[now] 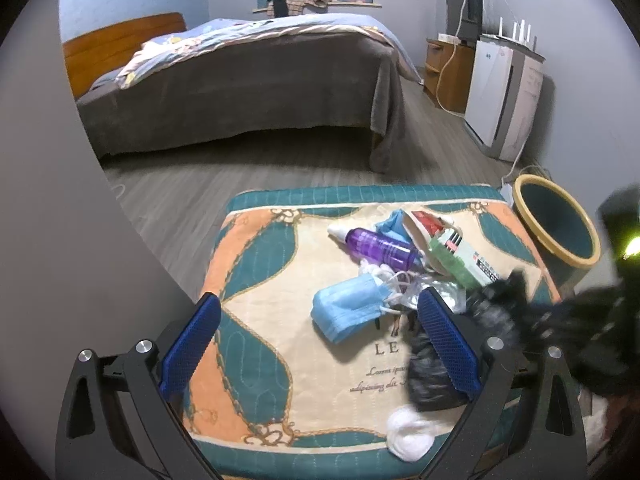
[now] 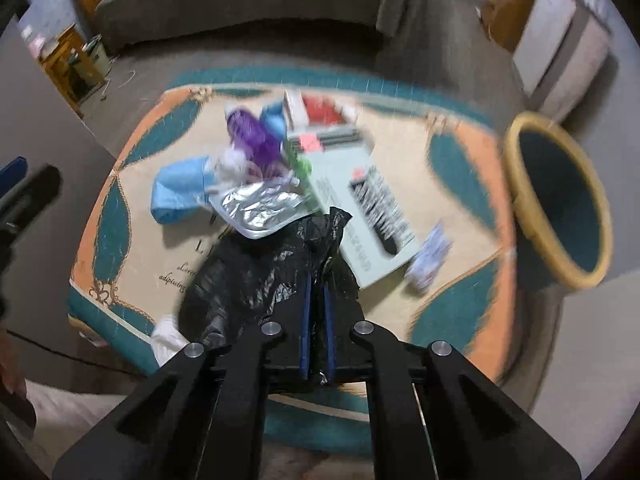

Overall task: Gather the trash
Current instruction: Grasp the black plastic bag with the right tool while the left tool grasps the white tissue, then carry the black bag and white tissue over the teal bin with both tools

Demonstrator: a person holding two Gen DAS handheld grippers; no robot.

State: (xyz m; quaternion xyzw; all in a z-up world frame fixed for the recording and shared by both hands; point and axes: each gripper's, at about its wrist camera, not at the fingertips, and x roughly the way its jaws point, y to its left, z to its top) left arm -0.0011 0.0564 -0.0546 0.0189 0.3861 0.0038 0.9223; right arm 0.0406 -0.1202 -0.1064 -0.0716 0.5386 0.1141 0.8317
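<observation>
Trash lies on a patterned cushion [image 1: 256,340]: a purple bottle [image 1: 378,249], a blue face mask [image 1: 346,310], a green-white box [image 1: 466,258], foil [image 2: 260,208], a white wad [image 1: 408,434] and a black plastic bag [image 1: 430,376]. My right gripper [image 2: 316,280] is shut on the black plastic bag [image 2: 264,272] and holds it over the cushion's near edge; it shows blurred in the left wrist view [image 1: 560,320]. My left gripper [image 1: 320,312] is open and empty above the cushion, beside the mask. A teal bin with a yellow rim [image 2: 560,200] stands right of the cushion.
A bed [image 1: 248,92] stands beyond on the wood floor. A white appliance [image 1: 504,96] and a wooden cabinet [image 1: 444,72] line the right wall. A small blue-white packet [image 2: 430,256] lies near the cushion's right side.
</observation>
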